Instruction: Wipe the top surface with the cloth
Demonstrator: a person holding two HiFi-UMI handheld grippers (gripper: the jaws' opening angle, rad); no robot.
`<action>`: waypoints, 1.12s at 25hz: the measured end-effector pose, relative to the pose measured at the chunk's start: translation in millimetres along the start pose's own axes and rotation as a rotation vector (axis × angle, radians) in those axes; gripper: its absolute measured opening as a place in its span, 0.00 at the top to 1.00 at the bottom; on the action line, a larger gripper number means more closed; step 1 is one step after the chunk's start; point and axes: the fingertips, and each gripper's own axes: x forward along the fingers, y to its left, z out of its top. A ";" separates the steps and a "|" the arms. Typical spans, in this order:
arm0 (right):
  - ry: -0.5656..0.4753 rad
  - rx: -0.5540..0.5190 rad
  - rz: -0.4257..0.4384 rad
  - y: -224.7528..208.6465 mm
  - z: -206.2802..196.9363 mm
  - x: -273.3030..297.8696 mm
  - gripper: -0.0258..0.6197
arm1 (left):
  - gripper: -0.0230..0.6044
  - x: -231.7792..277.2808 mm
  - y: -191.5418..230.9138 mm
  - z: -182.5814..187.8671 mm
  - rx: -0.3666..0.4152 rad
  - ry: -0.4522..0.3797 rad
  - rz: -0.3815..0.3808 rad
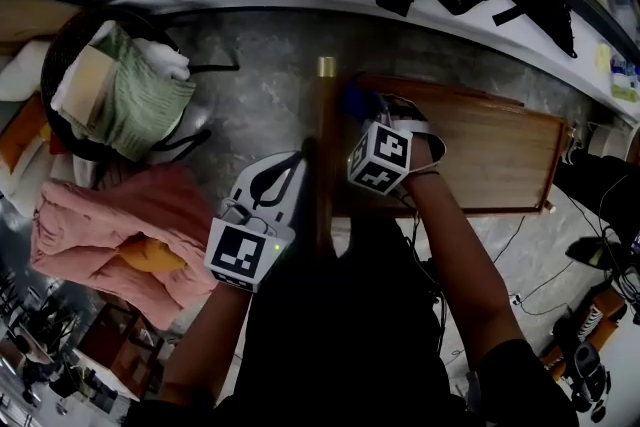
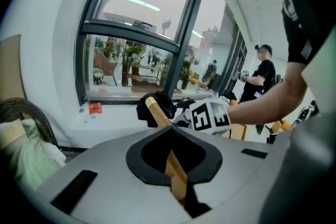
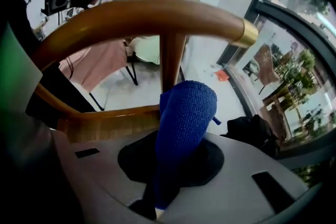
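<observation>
Wooden top below; left gripper clamps 1 rail, right gripper 1 cloth.

The blue knitted cloth, bunched into a thick roll and pinched between the jaws of the right gripper, is at the far left corner of the brown rectangular wooden top surface, which lies flat with its long edges running left to right.

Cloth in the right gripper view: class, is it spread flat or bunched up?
Bunched up. The blue cloth sticks out from between the jaws as one thick rolled bundle, pinched narrow at its base; none of it lies spread flat.
</observation>
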 end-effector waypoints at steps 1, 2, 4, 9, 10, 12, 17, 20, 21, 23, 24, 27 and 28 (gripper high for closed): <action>0.010 0.013 0.008 3.8 -2.3 4.1 0.89 | 0.95 -0.5 0.5 1.9 -0.007 -0.007 0.001; 0.012 0.018 0.003 5.8 -3.0 6.6 0.89 | 0.95 -0.7 0.6 3.3 -0.009 -0.011 0.001; 0.006 0.014 -0.023 6.0 -2.8 8.2 0.89 | 0.95 -0.2 -0.4 4.1 -0.010 -0.009 -0.006; -0.008 -0.021 -0.016 6.7 0.0 8.5 0.89 | 0.95 -1.9 -1.3 4.2 0.011 -0.012 -0.016; -0.009 -0.029 -0.009 6.8 -0.2 8.7 0.89 | 0.95 -2.0 -1.7 3.2 0.014 -0.011 -0.018; -0.012 -0.036 0.009 8.2 -1.1 8.7 0.89 | 0.95 -1.7 -4.4 0.2 0.013 -0.001 -0.026; 0.006 -0.066 0.071 27.1 -0.9 6.2 0.89 | 0.95 -1.3 -14.8 -3.7 0.032 0.011 -0.048; 0.007 -0.069 0.102 45.6 -2.2 3.2 0.89 | 0.95 -2.3 -20.4 -6.2 0.035 0.016 -0.055; 0.004 -0.069 0.110 51.5 -2.1 1.6 0.89 | 0.95 -2.7 -22.4 -7.7 0.040 0.019 -0.056; 0.002 -0.071 0.124 63.7 -3.4 -1.0 0.89 | 0.95 -3.6 -26.1 -12.7 0.046 0.027 -0.057; 0.002 -0.072 0.132 70.2 -4.8 -2.2 0.89 | 0.95 -4.1 -28.0 -16.0 0.044 0.032 -0.058; 0.006 -0.078 0.155 90.4 -10.0 -5.7 0.89 | 0.95 -6.5 -34.1 -25.9 0.033 0.042 -0.059; 0.006 -0.082 0.164 97.6 -11.5 -6.9 0.89 | 0.95 -7.6 -36.5 -29.1 0.029 0.045 -0.061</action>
